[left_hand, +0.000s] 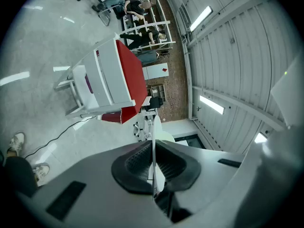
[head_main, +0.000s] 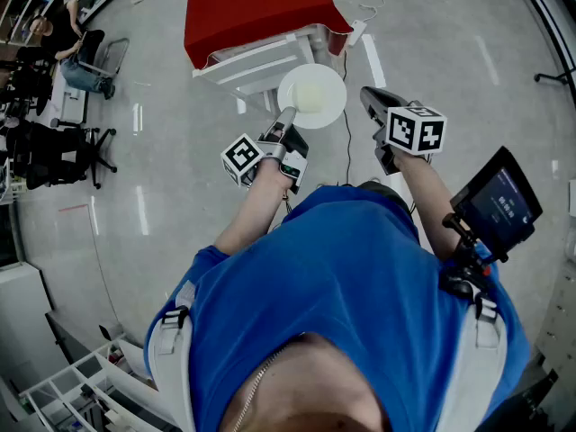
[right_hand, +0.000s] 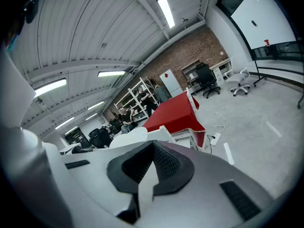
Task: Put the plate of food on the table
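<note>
The person in the blue shirt (head_main: 351, 268) is standing on the pale floor (head_main: 180, 124) just short of the red-draped surface (head_main: 256, 12), which fills the top middle of the head view. The left tool (head_main: 286, 120) is clenched on the near rim of a white plate (head_main: 312, 95); its own view shows the two dark pads pressed onto the plate (left_hand: 153, 132), seen edge-on as a thin white line running between them. The plate is held up in the air, roughly level, right by the near corner of the surface and overlapping its white frame (head_main: 256, 61) in the head view, not resting on the red cloth. A pale yellowish patch sits in the plate's middle; what it is I can't tell. The right tool (head_main: 367, 95) hangs just to the right of the plate, apart from it, its tips closed together with nothing between them (right_hand: 152, 148). From its view the plate (right_hand: 129, 137) shows as a white curve at centre left, with the surface (right_hand: 173, 113) beyond. A dark cable (head_main: 346, 142) trails across the floor below the plate.
</note>
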Action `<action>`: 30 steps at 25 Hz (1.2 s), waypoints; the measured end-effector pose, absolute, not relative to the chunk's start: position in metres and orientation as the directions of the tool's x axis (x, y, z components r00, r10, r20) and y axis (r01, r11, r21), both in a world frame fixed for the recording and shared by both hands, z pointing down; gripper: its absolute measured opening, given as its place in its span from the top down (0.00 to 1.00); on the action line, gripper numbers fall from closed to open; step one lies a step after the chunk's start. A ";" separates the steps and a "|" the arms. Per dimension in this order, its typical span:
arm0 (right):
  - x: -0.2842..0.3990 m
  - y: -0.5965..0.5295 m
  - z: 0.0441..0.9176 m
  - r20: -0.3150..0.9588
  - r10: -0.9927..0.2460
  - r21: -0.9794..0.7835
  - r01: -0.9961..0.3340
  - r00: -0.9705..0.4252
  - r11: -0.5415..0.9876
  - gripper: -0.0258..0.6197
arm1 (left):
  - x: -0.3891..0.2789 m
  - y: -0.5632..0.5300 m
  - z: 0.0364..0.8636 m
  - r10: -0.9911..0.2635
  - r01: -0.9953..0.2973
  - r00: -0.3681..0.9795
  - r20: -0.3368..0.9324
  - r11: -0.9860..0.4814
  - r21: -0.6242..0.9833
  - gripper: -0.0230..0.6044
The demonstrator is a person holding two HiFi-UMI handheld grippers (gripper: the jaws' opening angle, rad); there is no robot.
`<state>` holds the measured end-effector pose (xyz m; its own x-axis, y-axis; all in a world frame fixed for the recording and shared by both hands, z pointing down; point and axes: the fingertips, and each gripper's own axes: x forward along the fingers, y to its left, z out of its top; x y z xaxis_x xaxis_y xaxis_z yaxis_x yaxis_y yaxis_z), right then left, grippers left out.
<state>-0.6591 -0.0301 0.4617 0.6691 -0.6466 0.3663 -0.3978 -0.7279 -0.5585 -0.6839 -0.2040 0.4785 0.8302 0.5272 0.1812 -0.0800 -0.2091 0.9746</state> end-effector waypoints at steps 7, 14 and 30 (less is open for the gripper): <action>-0.657 -0.026 0.465 0.365 -0.646 -0.556 -0.399 0.670 -0.729 0.96 | -0.681 -0.199 0.481 0.531 -0.074 0.828 0.177 -0.210 0.975 0.94; -0.658 -0.027 0.466 0.363 -0.653 -0.562 -0.403 0.664 -0.722 0.96 | -0.682 -0.199 0.480 0.525 -0.080 0.832 0.178 -0.204 0.976 0.94; -0.653 0.009 0.463 0.343 -0.681 -0.575 -0.429 0.647 -0.697 0.96 | -0.682 -0.158 0.479 0.498 -0.086 0.847 0.185 -0.216 0.973 0.94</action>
